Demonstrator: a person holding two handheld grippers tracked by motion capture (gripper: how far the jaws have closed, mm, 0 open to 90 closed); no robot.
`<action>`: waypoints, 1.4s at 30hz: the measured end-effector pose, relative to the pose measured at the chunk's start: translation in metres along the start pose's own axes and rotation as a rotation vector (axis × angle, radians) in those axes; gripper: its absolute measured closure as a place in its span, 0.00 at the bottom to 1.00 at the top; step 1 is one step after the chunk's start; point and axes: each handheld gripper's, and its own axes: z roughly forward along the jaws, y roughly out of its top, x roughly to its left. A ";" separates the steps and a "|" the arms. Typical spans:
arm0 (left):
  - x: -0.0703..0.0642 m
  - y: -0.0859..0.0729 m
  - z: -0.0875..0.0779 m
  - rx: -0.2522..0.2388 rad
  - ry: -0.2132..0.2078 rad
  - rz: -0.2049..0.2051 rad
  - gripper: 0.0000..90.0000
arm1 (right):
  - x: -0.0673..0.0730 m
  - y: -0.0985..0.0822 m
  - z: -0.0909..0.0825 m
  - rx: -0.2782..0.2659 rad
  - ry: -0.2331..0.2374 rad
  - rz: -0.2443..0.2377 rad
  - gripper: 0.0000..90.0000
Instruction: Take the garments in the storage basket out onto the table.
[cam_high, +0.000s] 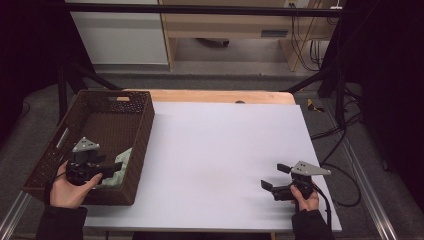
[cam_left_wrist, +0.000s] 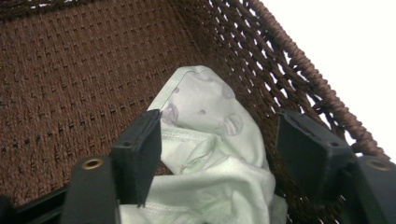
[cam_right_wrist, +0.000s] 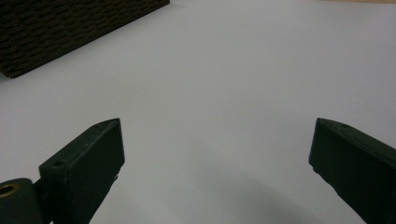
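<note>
A dark brown woven basket (cam_high: 145, 131) stands at the left of the white tabletop (cam_high: 225, 145). A pale green cloth (cam_high: 123, 159) with faint round spots lies bunched in its near right corner. My left gripper (cam_high: 116, 170) reaches into the basket, its jaws on either side of the cloth (cam_left_wrist: 210, 140). In the left gripper view the left jaw touches the fabric, while a narrow gap remains at the right jaw, so the left gripper (cam_left_wrist: 219, 119) is open around it. My right gripper (cam_high: 274, 176) rests low over the white surface at the right, open and empty (cam_right_wrist: 217, 123).
The basket's woven wall (cam_left_wrist: 289, 60) rises close beside the right jaw of the left gripper. The basket's outer side (cam_right_wrist: 70, 28) lies far off in the right gripper view. A wooden table edge (cam_high: 220, 96) runs along the back, with dark frame bars and cables beyond.
</note>
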 end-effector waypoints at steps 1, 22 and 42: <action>0.000 0.000 0.000 0.003 0.003 0.004 0.37 | 0.000 0.000 0.000 0.000 0.000 0.000 0.04; -0.004 -0.004 0.017 0.129 0.026 -0.016 0.45 | 0.000 0.000 0.001 0.003 0.002 0.002 0.04; -0.012 -0.007 0.025 0.266 0.077 -0.025 0.90 | 0.000 0.000 0.000 0.004 0.000 0.002 0.04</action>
